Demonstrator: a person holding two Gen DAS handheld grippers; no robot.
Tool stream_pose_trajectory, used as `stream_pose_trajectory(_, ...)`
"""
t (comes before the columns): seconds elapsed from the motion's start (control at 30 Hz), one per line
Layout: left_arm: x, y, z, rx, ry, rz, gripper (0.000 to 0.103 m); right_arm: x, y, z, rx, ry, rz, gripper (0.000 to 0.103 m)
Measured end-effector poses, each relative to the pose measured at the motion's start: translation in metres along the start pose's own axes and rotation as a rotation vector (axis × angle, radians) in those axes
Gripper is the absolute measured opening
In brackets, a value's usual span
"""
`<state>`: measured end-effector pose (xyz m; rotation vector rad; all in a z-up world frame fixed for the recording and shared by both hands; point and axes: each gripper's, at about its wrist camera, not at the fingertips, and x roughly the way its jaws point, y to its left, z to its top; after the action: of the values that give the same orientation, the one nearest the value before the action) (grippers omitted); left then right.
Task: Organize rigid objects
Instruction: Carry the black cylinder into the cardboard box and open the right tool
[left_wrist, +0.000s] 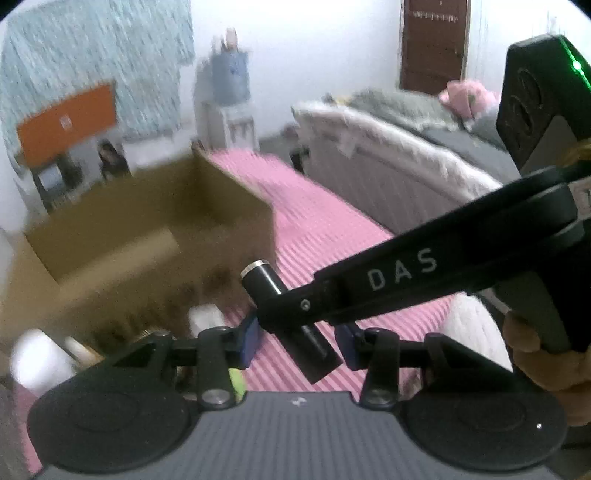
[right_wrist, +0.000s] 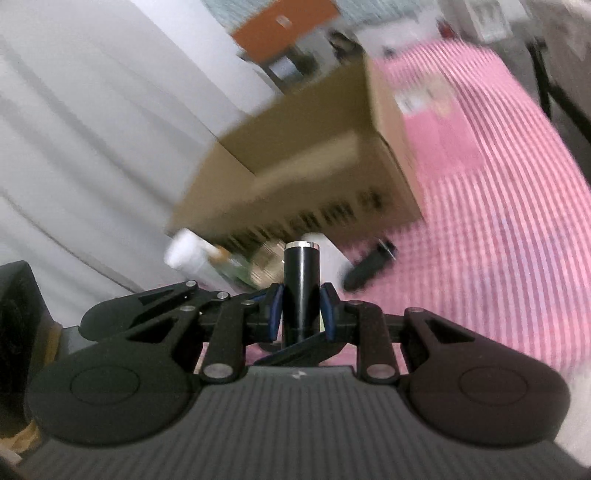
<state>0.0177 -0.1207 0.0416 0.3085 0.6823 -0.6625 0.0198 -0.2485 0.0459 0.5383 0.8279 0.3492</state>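
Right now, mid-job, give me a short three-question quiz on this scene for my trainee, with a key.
1. True or false: the right gripper is shut on the black cylinder.
2. What colour is the striped mat beside the cardboard box? A green, B pink, C blue.
3. Fill in: the far end of the black cylinder carries a ___ ring.

Key: 1 true; 2 B; 3 silver.
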Motion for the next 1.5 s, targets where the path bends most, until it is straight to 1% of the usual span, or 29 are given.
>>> stream_pose_trajectory(0.1,-0.019,0.015,0.019,0.016,-0.037,0.063,0.045,-0.003,0.023,0.023,-0.056,-0.038,0.053,0.021)
stream_pose_trajectory(0.23,-0.029,0.045,0.045,0.001,-0.036,0.138,0.046,0.013,0.049,0.062,-0.105,-0.036,0.128,0.021)
stream_pose_trajectory(0.3,-0.026,0.062,0.056,0.01,-0.021,0.187,0.048,0.029,0.056,0.084,-0.107,-0.005,0.171,0.021)
stream_pose_trajectory(0.37,-0.017,0.077,0.063,0.014,0.007,0.219,0.05,0.054,0.059,0.108,-0.09,0.052,0.21,0.021)
stream_pose_trajectory(0.47,0.004,0.109,0.073,-0.009,0.082,0.236,0.052,0.097,0.061,0.136,-0.036,0.145,0.242,0.021)
stream_pose_trajectory(0.63,0.054,0.158,0.08,-0.064,0.212,0.225,0.053,0.173,0.052,0.169,0.055,0.288,0.218,0.021)
stream_pose_trajectory(0.73,0.075,0.18,0.078,-0.096,0.261,0.226,0.053,0.212,0.046,0.184,0.076,0.352,0.189,0.021)
stream_pose_trajectory(0.77,0.075,0.184,0.074,-0.104,0.272,0.229,0.053,0.224,0.045,0.189,0.08,0.372,0.178,0.021)
stream_pose_trajectory(0.87,0.084,0.201,0.072,-0.127,0.297,0.236,0.055,0.254,0.043,0.199,0.081,0.418,0.157,0.021)
stream_pose_trajectory(0.93,0.086,0.21,0.072,-0.146,0.302,0.238,0.062,0.274,0.042,0.205,0.078,0.451,0.138,0.021)
stream_pose_trajectory(1.13,0.078,0.221,0.069,-0.18,0.294,0.242,0.068,0.322,0.034,0.211,0.059,0.525,0.074,0.021)
stream_pose_trajectory(1.17,0.078,0.222,0.069,-0.178,0.293,0.244,0.068,0.33,0.034,0.212,0.054,0.538,0.066,0.023)
stream_pose_trajectory(1.23,0.079,0.224,0.069,-0.171,0.287,0.26,0.068,0.329,0.04,0.202,0.046,0.541,0.063,0.024)
stream_pose_trajectory(1.27,0.078,0.225,0.069,-0.17,0.282,0.259,0.069,0.33,0.04,0.202,0.054,0.534,0.057,0.027)
stream_pose_trajectory(1.3,0.076,0.224,0.068,-0.176,0.275,0.255,0.07,0.329,0.042,0.202,0.053,0.529,0.06,0.034)
stream_pose_trajectory(1.33,0.072,0.224,0.067,-0.183,0.267,0.254,0.07,0.33,0.043,0.201,0.05,0.524,0.067,0.037)
stream_pose_trajectory(1.37,0.075,0.227,0.069,-0.184,0.26,0.256,0.07,0.327,0.045,0.202,0.045,0.515,0.071,0.043)
stream_pose_trajectory(1.4,0.072,0.226,0.069,-0.181,0.253,0.26,0.071,0.322,0.044,0.202,0.039,0.507,0.072,0.045)
stream_pose_trajectory(1.5,0.062,0.222,0.071,-0.181,0.226,0.266,0.073,0.307,0.045,0.203,0.024,0.485,0.077,0.047)
